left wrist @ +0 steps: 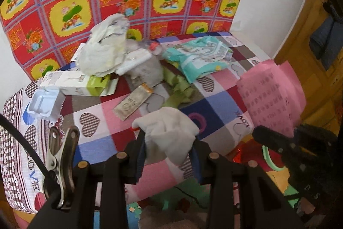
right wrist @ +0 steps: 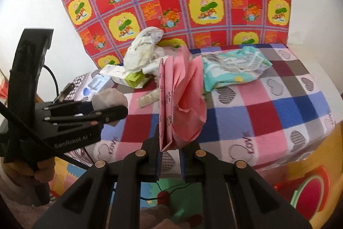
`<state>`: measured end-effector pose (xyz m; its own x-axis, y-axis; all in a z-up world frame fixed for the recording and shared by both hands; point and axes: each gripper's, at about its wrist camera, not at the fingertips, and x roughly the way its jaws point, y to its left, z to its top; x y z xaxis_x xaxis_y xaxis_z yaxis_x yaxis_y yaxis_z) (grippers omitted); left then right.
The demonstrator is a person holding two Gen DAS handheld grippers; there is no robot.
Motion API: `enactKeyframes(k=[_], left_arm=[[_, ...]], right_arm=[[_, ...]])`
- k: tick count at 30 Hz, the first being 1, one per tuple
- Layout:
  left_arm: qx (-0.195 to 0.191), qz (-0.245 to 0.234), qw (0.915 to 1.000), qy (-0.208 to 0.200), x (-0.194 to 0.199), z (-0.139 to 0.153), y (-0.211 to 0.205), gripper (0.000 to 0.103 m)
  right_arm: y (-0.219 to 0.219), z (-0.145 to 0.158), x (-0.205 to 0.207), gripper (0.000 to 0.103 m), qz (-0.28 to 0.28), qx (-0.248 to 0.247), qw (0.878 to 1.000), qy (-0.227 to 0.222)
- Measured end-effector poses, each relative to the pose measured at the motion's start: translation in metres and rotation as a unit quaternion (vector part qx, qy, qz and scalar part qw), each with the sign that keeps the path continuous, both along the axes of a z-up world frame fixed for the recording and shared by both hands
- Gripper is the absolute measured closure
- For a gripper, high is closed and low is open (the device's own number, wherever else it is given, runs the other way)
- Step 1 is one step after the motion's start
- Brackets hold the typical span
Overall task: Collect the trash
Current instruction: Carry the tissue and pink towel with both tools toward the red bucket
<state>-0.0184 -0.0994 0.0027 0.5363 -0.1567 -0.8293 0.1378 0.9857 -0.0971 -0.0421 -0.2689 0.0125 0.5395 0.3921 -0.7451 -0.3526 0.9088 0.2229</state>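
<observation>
The left gripper (left wrist: 169, 143) is clamping a crumpled white tissue (left wrist: 169, 132) over the bed's (left wrist: 216, 115) near edge, while the right gripper (right wrist: 170, 149) is pinching folded pink paper (right wrist: 182, 100) nearly shut; more trash, including a teal wrapper (right wrist: 231, 65), is lying on the far side

On the bed (left wrist: 103, 121), a box (left wrist: 72, 84) is placed left of the sachet (left wrist: 133, 103), a wrapper (left wrist: 201, 57) right.
</observation>
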Motion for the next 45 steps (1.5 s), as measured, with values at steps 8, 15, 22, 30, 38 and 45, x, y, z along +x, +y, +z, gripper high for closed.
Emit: enactKeyframes(k=[8, 15, 22, 30, 38, 45], left_arm=[[0.002, -0.007, 1.0000, -0.003, -0.004, 0.001, -0.036, 0.066], [0.001, -0.021, 0.9998, -0.008, -0.008, 0.005, -0.064, 0.066], [-0.007, -0.046, 0.9989, -0.006, -0.013, 0.012, -0.094, 0.066], [-0.017, -0.109, 0.9938, -0.013, -0.016, 0.019, -0.125, 0.066], [-0.025, -0.201, 0.9791, -0.011, -0.005, 0.013, -0.171, 0.066], [-0.025, -0.281, 0.9595, -0.005, -0.002, 0.001, -0.208, 0.066]], right_arm=[[-0.039, -0.008, -0.010, 0.089, -0.014, -0.001, 1.000, 0.006], [-0.069, -0.009, -0.022, 0.089, -0.037, -0.006, 0.999, 0.006], [-0.095, -0.001, -0.037, 0.089, -0.067, -0.009, 0.998, -0.001], [-0.123, -0.003, -0.055, 0.089, -0.132, -0.009, 0.991, 0.006], [-0.146, -0.007, -0.071, 0.089, -0.210, -0.021, 0.977, 0.013], [-0.165, -0.013, -0.085, 0.089, -0.287, -0.023, 0.958, 0.006]])
